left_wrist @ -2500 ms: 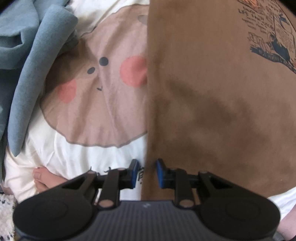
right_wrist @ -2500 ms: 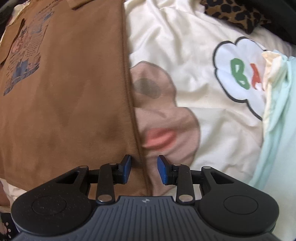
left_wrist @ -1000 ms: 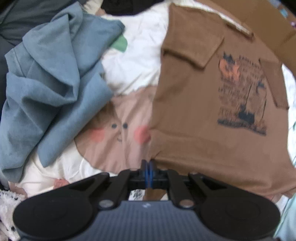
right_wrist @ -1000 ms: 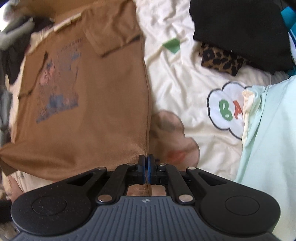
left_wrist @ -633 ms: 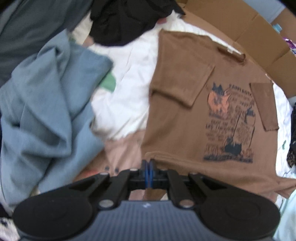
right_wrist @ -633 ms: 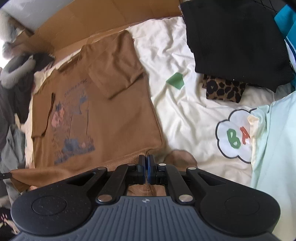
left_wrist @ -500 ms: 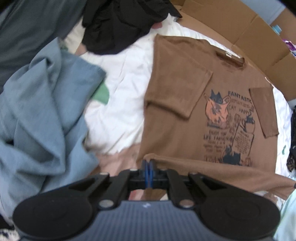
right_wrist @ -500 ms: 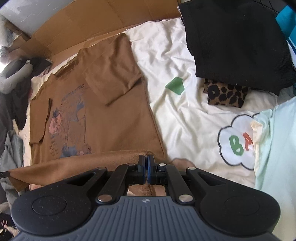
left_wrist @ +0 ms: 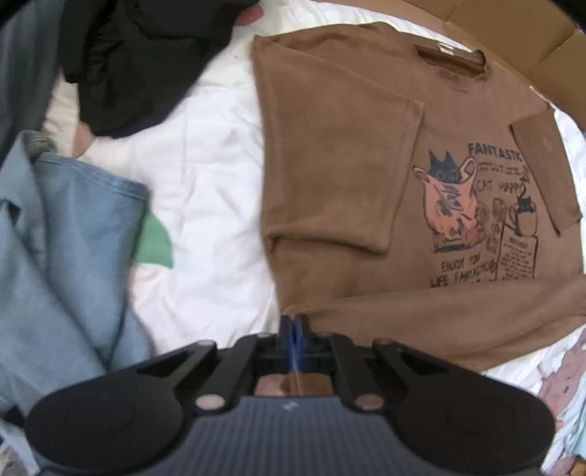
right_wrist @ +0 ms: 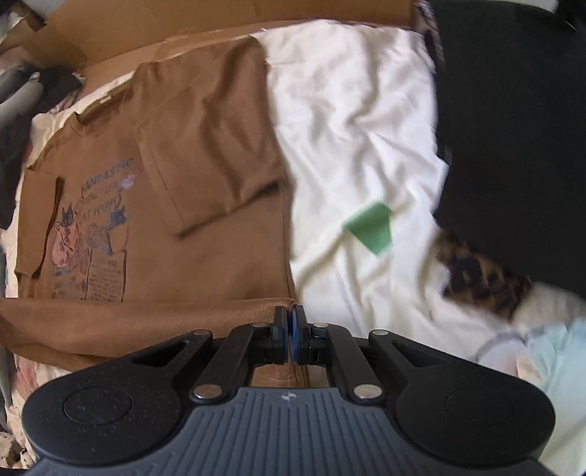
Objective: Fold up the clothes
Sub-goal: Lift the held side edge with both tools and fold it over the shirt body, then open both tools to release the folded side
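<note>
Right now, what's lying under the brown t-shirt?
The brown t-shirt lies on a white bedsheet, with cardboard beyond its collar. The raised hem covers the shirt's lower part, so what lies beneath there stays hidden.

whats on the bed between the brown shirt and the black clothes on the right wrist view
Mostly bare white sheet, with one green printed patch on it, between the brown t-shirt and the black garment. The right wrist view shows it.
</note>
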### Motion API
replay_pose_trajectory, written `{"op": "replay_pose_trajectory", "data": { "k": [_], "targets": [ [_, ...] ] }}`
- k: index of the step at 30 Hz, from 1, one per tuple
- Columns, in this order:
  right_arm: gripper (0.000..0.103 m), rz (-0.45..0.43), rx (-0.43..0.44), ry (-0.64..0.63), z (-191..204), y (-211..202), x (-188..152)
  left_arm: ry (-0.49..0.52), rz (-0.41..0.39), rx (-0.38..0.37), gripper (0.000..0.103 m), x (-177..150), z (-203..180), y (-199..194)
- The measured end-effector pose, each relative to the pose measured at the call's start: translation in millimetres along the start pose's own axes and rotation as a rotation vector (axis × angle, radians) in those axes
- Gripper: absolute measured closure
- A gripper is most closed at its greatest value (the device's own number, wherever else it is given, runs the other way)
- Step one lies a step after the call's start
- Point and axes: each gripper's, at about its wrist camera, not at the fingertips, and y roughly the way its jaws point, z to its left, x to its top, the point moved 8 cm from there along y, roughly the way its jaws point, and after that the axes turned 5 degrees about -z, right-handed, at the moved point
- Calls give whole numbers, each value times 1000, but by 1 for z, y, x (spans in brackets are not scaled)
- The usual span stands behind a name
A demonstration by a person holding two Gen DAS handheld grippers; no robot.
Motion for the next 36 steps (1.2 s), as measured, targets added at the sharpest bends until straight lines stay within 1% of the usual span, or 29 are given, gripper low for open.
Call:
{"op": "replay_pose_trajectory", "data": {
  "k": [2, 4, 5, 6, 7, 8, 9, 10, 11, 13, 15, 17, 19, 22, 23, 25, 26, 27, 28, 31, 32, 33, 36],
  "targets": [
    [103, -22, 13, 28, 0, 5, 4, 23, -19, -1, 101, 4, -5, 1],
    [103, -61, 30, 58, -1, 7, 8, 24, -79, -16, 101, 11, -7, -3],
    [102, -90, 21, 60, -3, 8, 10, 12, -100, -21, 100, 13, -6, -3],
    [100, -120, 10, 60, -5, 8, 13, -31, -105, -38, 96, 13, -3, -2],
    [99, -154, 3, 90, -11, 6, 14, -85, -115, -55, 96, 13, 1, 0],
    [97, -178, 28, 128, -15, 4, 13, -169, -144, -73, 94, 15, 7, 1],
    [79, -200, 56, 167, -19, 2, 12, -245, -176, -93, 85, 16, 13, 0],
    [53, -220, 100, 219, -23, 1, 9, -292, -199, -114, 82, 14, 17, 0],
    [49, -243, 138, 258, -26, -2, 5, -294, -212, -118, 77, 12, 18, 0],
    [48, -296, 178, 293, -28, -6, -6, -284, -232, -97, 75, 7, 20, 1],
    [48, -331, 186, 284, -25, -8, -17, -272, -244, -86, 72, 0, 20, 0],
    [48, -363, 191, 264, -21, -9, -27, -273, -262, -82, 72, -7, 20, -1],
    [48, -350, 172, 240, -20, -6, -33, -265, -283, -76, 72, -13, 18, -1],
    [48, -324, 147, 199, -17, 0, -40, -199, -307, -95, 69, -20, 8, -2],
    [48, -313, 143, 182, -16, 2, -42, -186, -303, -94, 69, -23, 4, -1],
    [49, -289, 142, 167, -14, 6, -46, -164, -276, -117, 65, -31, -6, 5],
    [49, -290, 137, 168, -15, 7, -48, -157, -256, -125, 57, -37, -11, 9],
    [48, -286, 136, 168, -15, 8, -50, -155, -231, -130, 55, -42, -15, 15],
    [48, -282, 137, 168, -14, 9, -52, -153, -209, -132, 56, -47, -18, 21],
    [48, -269, 118, 141, -11, 14, -59, -123, -194, -106, 58, -55, -21, 27],
    [48, -267, 113, 138, -11, 15, -61, -107, -196, -91, 64, -57, -21, 27],
    [48, -265, 109, 137, -11, 16, -63, -93, -205, -78, 66, -56, -21, 25],
    [49, -269, 111, 147, -13, 17, -68, -80, -206, -68, 66, -56, -20, 22]
  ]
}}
